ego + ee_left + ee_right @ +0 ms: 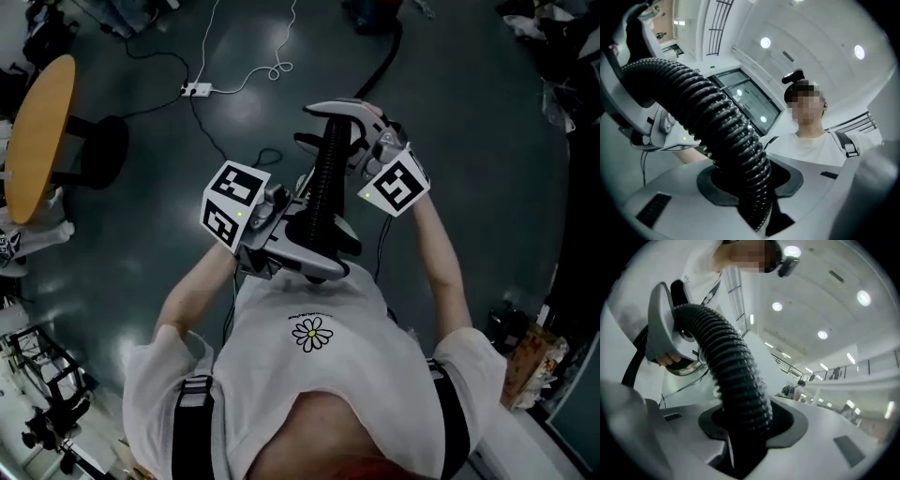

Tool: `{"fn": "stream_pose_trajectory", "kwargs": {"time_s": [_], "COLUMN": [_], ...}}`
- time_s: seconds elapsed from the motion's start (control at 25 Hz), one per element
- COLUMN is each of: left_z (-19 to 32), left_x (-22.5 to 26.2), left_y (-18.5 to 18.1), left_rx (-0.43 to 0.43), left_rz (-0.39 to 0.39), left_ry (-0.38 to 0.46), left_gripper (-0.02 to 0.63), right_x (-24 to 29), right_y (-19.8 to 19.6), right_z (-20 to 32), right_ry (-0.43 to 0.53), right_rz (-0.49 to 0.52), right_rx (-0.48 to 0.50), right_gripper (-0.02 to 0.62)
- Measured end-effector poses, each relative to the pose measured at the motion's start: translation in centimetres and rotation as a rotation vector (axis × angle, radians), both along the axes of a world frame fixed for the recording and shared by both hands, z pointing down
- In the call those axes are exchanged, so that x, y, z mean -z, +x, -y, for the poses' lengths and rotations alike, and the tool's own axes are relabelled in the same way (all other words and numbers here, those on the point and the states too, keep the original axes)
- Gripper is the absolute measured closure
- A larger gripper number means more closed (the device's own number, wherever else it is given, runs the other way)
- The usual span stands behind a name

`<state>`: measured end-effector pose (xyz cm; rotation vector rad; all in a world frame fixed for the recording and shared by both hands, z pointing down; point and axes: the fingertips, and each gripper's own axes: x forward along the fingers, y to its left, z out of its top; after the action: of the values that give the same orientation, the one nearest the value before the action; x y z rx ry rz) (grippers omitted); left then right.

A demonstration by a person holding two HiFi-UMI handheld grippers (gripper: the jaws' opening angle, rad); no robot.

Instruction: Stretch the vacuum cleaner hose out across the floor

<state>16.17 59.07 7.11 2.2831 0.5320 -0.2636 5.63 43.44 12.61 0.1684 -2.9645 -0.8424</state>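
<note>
Both pairs of jaws clamp the black ribbed hose, the left gripper nearer the person, the right gripper farther out.

The left gripper and the right gripper, near each other before the person's chest, are each clamping the black ribbed plastic hose.

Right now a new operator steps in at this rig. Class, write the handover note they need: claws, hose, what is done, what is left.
Left claw: shut on the hose.
Right claw: shut on the same hose, further along.
The hose is held up off the floor, with only a short stretch between the claws. A dark length trails away beyond the right claw.
Done: both grips.
Left: draw the claws apart and lay the hose out along the floor.
</note>
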Motion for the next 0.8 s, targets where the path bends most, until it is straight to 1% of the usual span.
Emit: {"fn": "stream_pose_trajectory", "kwargs": {"time_s": [0.04,0.08,0.12,0.16,0.2,0.28,0.36,0.4,0.44,0.48,0.52,0.56,0.6,0.68,0.76,0.8], "left_z": [-1.6,-2.9,-4.1,-5.4,-6.7,-9.0,-11.7,-13.1,-14.4,-15.4,-16.3,-17.1,-17.8,-19.5,-21.1,-21.4], "left_x": [-0.6,-1.1,-1.4,-1.5,-1.4,-0.8,0.2,0.7,1.2,1.5,1.9,2.2,2.6,3.4,3.5,3.3], "left_y": [-0.1,-0.1,0.0,0.2,0.2,-0.3,-1.2,-1.6,-2.0,-2.4,-2.7,-3.0,-3.4,-4.7,-6.0,-6.3], "left_rx": [0.014,0.030,0.040,0.043,0.041,0.024,-0.016,-0.041,-0.064,-0.081,-0.091,-0.098,-0.106,-0.141,-0.189,-0.205], "left_rz": [-0.009,-0.013,-0.014,-0.014,-0.015,-0.015,-0.019,-0.023,-0.025,-0.026,-0.026,-0.027,-0.029,-0.018,0.026,0.047], "left_ry": [-0.052,-0.089,-0.104,-0.101,-0.085,-0.040,0.036,0.086,0.138,0.187,0.223,0.242,0.247,0.242,0.243,0.244], "left_gripper": [0.454,0.454,0.453,0.453,0.453,0.453,0.453,0.453,0.454,0.463,0.466,0.468,0.469,0.471,0.471,0.471], "right_x": [-1.5,-2.6,-3.7,-5.2,-7.3,-12.3,-17.3,-19.3,-20.7,-21.6,-22.2,-22.7,-23.0,-23.4,-24.6,-25.9], "right_y": [0.2,0.6,1.3,2.2,3.3,5.5,7.6,8.2,8.4,8.1,7.4,6.2,4.7,0.6,-3.5,-5.0], "right_z": [-1.7,-3.0,-3.9,-4.5,-4.8,-4.5,-4.4,-4.6,-5.0,-5.6,-6.3,-6.9,-7.4,-7.8,-7.5,-7.3], "right_ry": [-0.132,-0.240,-0.310,-0.361,-0.416,-0.568,-0.738,-0.817,-0.893,-0.961,-1.008,-1.028,-1.023,-0.989,-0.982,-0.983], "right_rz": [0.066,0.132,0.168,0.164,0.134,0.088,0.081,0.084,0.102,0.127,0.144,0.139,0.116,0.050,-0.026,-0.084], "right_rx": [0.029,0.047,0.051,0.031,-0.017,-0.166,-0.320,-0.370,-0.394,-0.395,-0.385,-0.371,-0.357,-0.321,-0.280,-0.267], "right_gripper": [0.440,0.425,0.384,0.365,0.356,0.339,0.336,0.336,0.336,0.336,0.336,0.336,0.336,0.336,0.336,0.335]}}
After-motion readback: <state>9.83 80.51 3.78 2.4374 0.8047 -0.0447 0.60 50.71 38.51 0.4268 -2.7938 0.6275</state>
